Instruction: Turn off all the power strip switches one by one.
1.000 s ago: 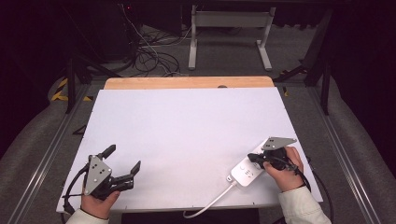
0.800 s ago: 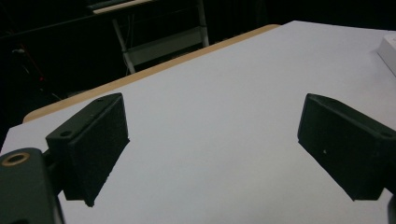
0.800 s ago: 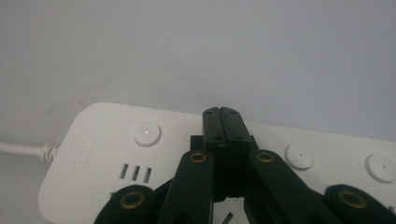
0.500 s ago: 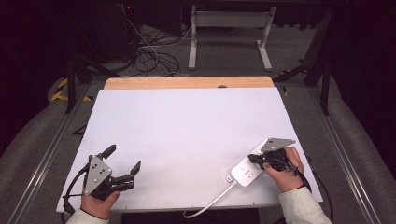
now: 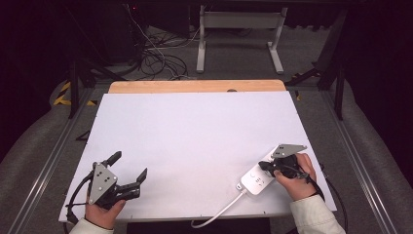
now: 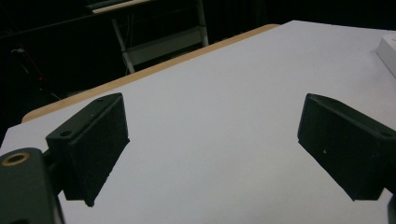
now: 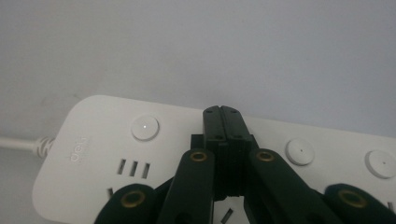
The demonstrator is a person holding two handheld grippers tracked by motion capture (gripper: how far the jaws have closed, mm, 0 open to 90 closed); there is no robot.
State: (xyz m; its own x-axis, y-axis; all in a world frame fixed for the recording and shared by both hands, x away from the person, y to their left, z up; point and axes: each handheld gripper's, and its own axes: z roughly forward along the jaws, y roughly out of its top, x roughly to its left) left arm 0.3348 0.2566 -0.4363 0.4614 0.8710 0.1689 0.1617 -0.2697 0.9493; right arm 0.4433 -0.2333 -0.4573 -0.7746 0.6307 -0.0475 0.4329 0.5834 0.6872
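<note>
**Mia:** What is that white thing near the right hand?

**Ben:** It is a power strip [image 5: 257, 178]. It is long and flat, made of smooth white plastic, with rounded corners. It lies on the table [image 5: 195, 141] near the front right corner, turned a bit slanted.

**Mia:** What is on top of it?

**Ben:** In the right gripper view you can see round white buttons [image 7: 145, 127] and little thin slots [image 7: 133, 167] for plugs. A thick white cord [image 5: 219, 212] comes out of one end and hangs over the front edge of the table.

**Mia:** And the right gripper [image 5: 267, 166]?

**Ben:** It is black and hard. Its two jaws are pressed flat together, with nothing between them. They are right on top of the power strip, between two of the buttons. I cannot tell if the tips push down on it. A grey plate [image 5: 288, 149] with three corners sits on top of the gripper.

**Mia:** What about the left gripper [image 5: 127, 168]?

**Ben:** It is at the front left of the table, far from the power strip. Its jaws are wide apart and hold nothing. The pads [image 6: 91, 144] are chunky black blocks with flat faces.

**Mia:** What is the table like?

**Ben:** The top is a plain white sheet, smooth and flat. A strip of light wood [image 5: 195, 86] shows along the far edge.
</note>
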